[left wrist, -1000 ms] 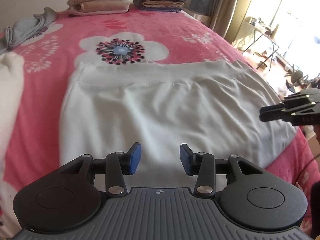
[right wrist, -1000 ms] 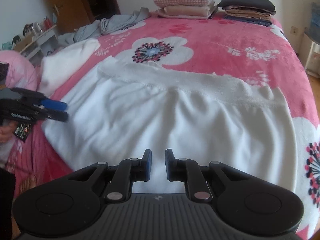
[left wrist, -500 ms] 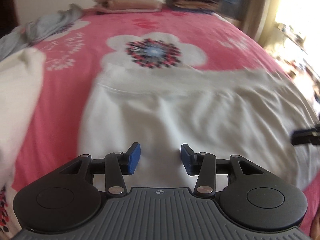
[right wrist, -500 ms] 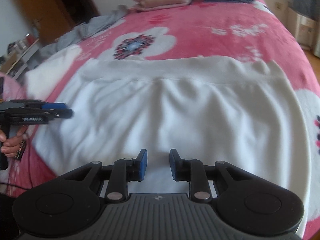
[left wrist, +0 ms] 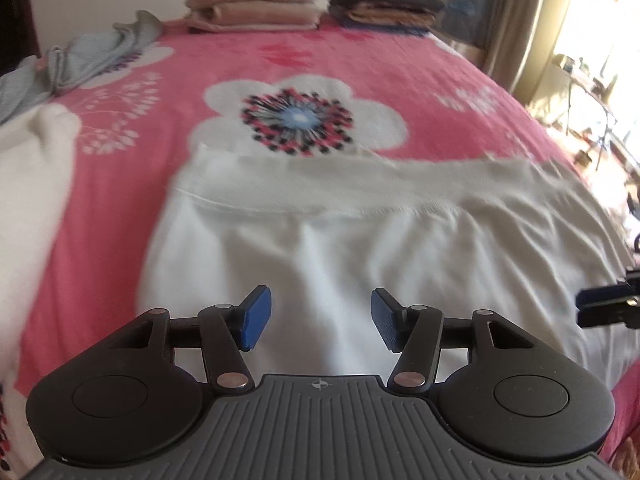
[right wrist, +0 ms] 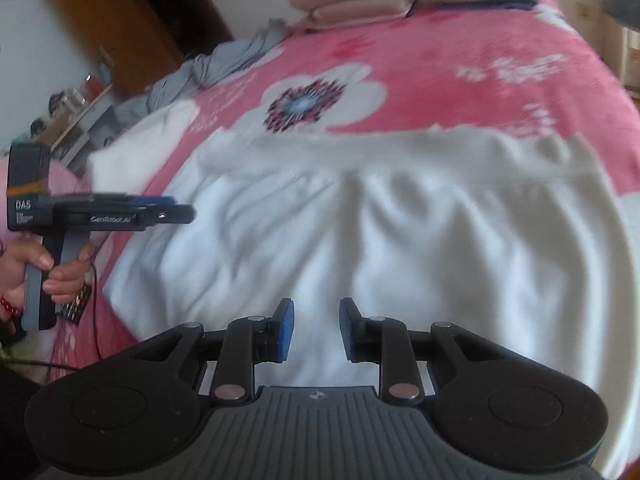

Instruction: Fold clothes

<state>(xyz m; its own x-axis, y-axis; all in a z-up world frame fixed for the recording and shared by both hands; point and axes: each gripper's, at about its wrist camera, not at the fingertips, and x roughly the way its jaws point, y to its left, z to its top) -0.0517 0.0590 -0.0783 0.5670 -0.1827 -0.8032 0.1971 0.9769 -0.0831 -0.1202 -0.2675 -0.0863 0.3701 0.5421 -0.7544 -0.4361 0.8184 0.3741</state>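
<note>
A white garment (left wrist: 360, 264) lies spread flat on the pink flowered bedspread (left wrist: 360, 64), its ribbed band just on the near side of the big printed flower (left wrist: 298, 118) and its body running from there towards the person. The left gripper (left wrist: 316, 316) hangs over the near part of the cloth with its blue pads wide apart; its jaws have just been opening and nothing is between them. The right gripper (right wrist: 316, 330) hangs over the same near part, further from the flower's left side, jaws parted more narrowly and also empty, having opened a little as well. Neither tool has any hold on the fabric.

The likely next step is a pinch on the near edge or corners to carry them over towards the band beside the flower. Several things could spoil that. The cloth is rumpled in soft ridges below the band, so a fold laid over them may lock in creases. The pads might catch only the top layer, or snag the plush bedspread with it, dragging the whole garment askew. If the two grippers bite at unequal depths, the fold would land crooked against the band. The narrower right jaws might push the fabric ahead instead of taking it. Left of the flower, another white piece (left wrist: 28, 184) lies close and could be caught up if the garment slides that way.
</note>
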